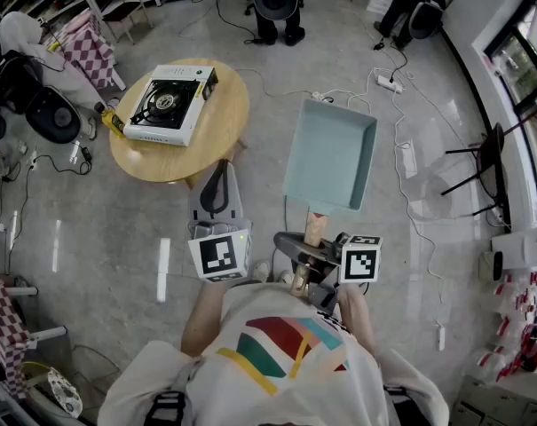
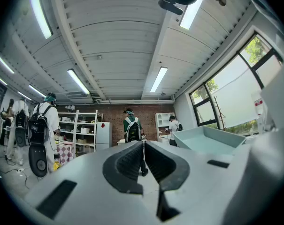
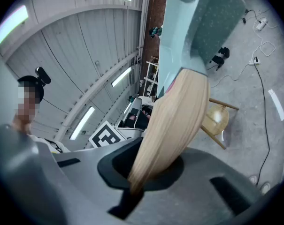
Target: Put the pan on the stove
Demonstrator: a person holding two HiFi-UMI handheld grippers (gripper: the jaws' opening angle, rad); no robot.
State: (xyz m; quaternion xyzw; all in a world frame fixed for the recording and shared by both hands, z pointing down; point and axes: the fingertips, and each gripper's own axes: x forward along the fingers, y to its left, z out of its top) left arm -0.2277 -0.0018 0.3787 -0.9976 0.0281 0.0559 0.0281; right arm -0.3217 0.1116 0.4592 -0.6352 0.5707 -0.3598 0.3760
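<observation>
A pale teal square pan (image 1: 330, 153) with a wooden handle (image 1: 314, 229) hangs in the air over the floor, right of the round wooden table (image 1: 224, 131). My right gripper (image 1: 308, 251) is shut on that handle; in the right gripper view the handle (image 3: 174, 125) runs up from the jaws to the pan (image 3: 198, 27). The portable gas stove (image 1: 170, 103) lies on the table, far left of the pan. My left gripper (image 1: 217, 180) is shut and holds nothing, near the table's front edge. In the left gripper view the left gripper (image 2: 143, 156) points across the room, the pan (image 2: 205, 139) at its right.
Cables and a power strip (image 1: 388, 82) trail across the floor behind the pan. A person (image 1: 275, 3) stands at the back. Black bags (image 1: 51, 114) and a checkered cloth (image 1: 86, 51) are left of the table. A black stool (image 1: 485, 158) stands at the right.
</observation>
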